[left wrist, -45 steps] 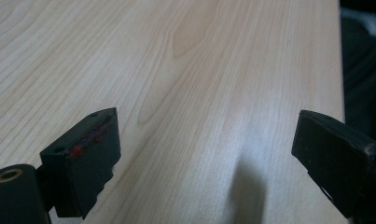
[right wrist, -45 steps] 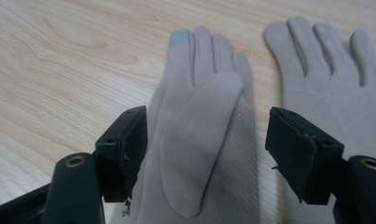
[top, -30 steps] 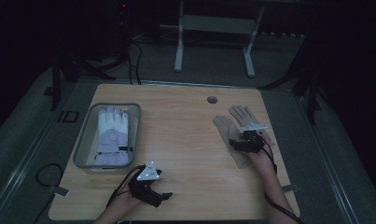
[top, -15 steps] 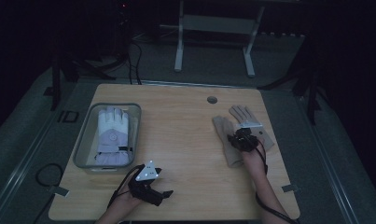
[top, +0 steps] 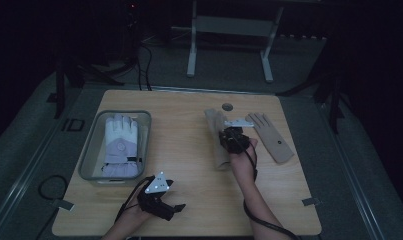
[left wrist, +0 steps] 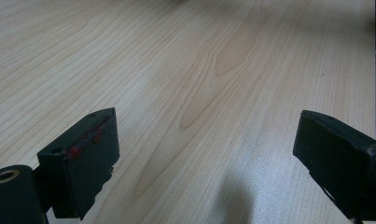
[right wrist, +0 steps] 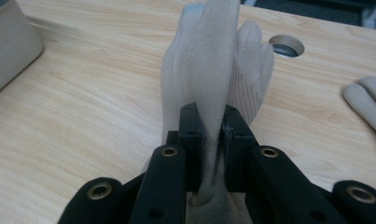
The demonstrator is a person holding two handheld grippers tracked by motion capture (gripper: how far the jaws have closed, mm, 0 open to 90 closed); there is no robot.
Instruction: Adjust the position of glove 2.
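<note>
A dim room surrounds the light wooden table, on which a clear plastic bin holding a padded white glove is set at the left. Near the table's middle, a beige knit glove is pinched by the right gripper, whose black jaws are pressed together on a fold of its fabric. A second beige glove is laid flat just to its right. The left gripper is held low near the front edge, its jaws spread wide over bare wood.
</note>
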